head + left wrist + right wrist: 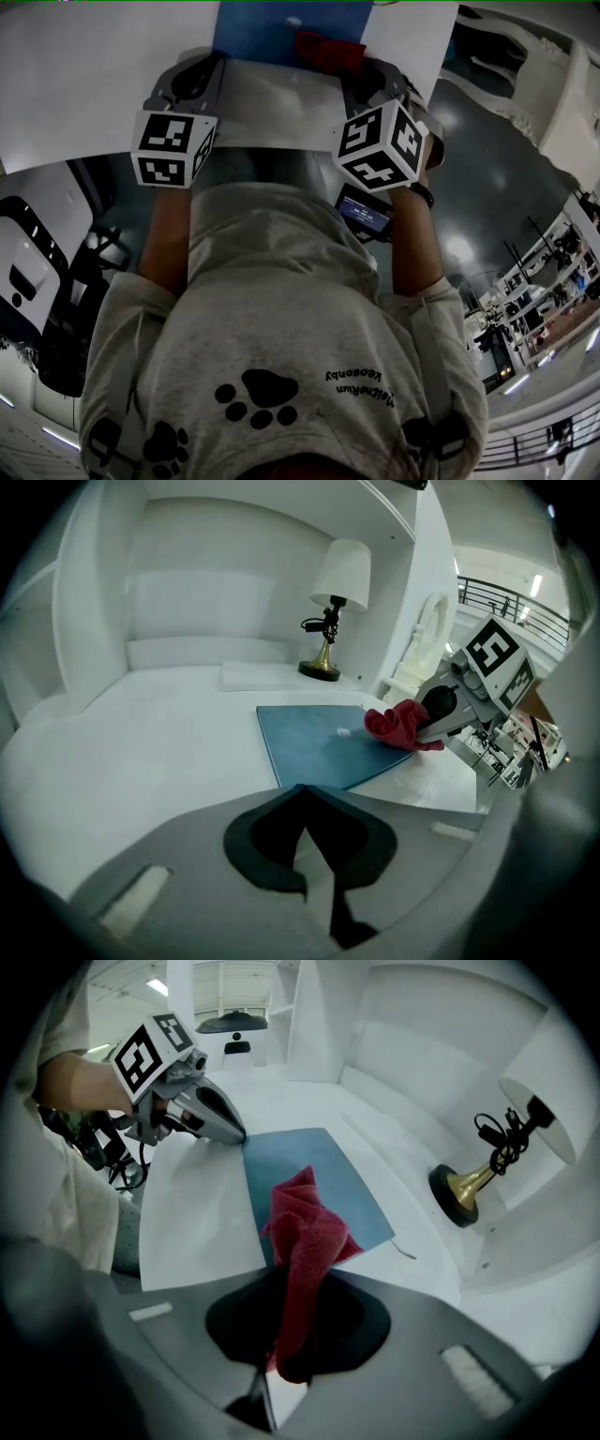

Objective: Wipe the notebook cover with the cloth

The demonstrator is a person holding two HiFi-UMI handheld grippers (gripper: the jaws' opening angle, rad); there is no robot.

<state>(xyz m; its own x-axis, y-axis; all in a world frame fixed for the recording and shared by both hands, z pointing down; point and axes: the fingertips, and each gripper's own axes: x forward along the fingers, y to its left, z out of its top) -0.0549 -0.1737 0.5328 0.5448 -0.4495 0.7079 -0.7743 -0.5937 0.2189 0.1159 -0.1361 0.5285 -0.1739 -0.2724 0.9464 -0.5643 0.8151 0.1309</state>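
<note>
A blue notebook (314, 738) lies flat on the white desk, with a small white speck (343, 731) on its cover. It also shows at the top of the head view, notebook (267, 33). My right gripper (298, 1283) is shut on a red cloth (305, 1227), which hangs bunched over the notebook's right part. In the left gripper view the cloth (398, 726) touches the cover's right edge. My left gripper (300, 791) is shut, with its tips at the notebook's near left corner. I cannot tell whether it pinches that corner.
A white sheet (197, 1213) lies under the notebook on the near side. A brass lamp (333, 602) with a white shade stands at the back of the alcove. White walls close in the desk at the back and sides. A small lit screen (364, 211) sits at the person's waist.
</note>
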